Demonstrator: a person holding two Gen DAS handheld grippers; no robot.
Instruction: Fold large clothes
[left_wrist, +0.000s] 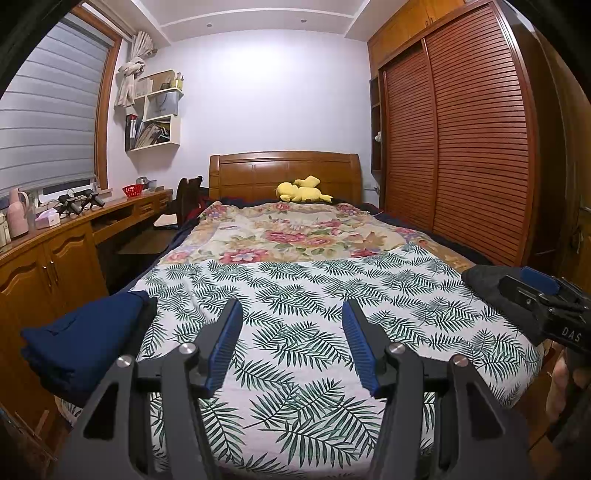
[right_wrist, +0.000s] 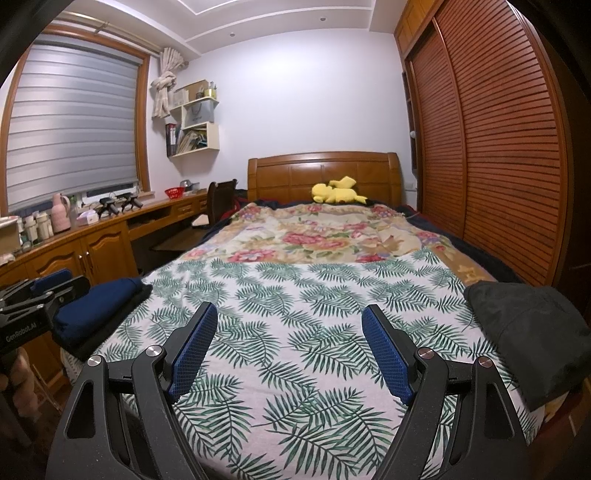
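Your left gripper (left_wrist: 291, 325) and right gripper (right_wrist: 288, 332) hover agape, empty, over the bed (right_wrist: 295, 295), navy stack (left_wrist: 85, 343) and black garment (right_wrist: 528, 332) flanking its foot, leaving folding space.

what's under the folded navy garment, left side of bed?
The folded navy garment sits on a black garment, whose edge sticks out beneath it, on the leaf-print sheet. How far the black piece extends underneath is covered.
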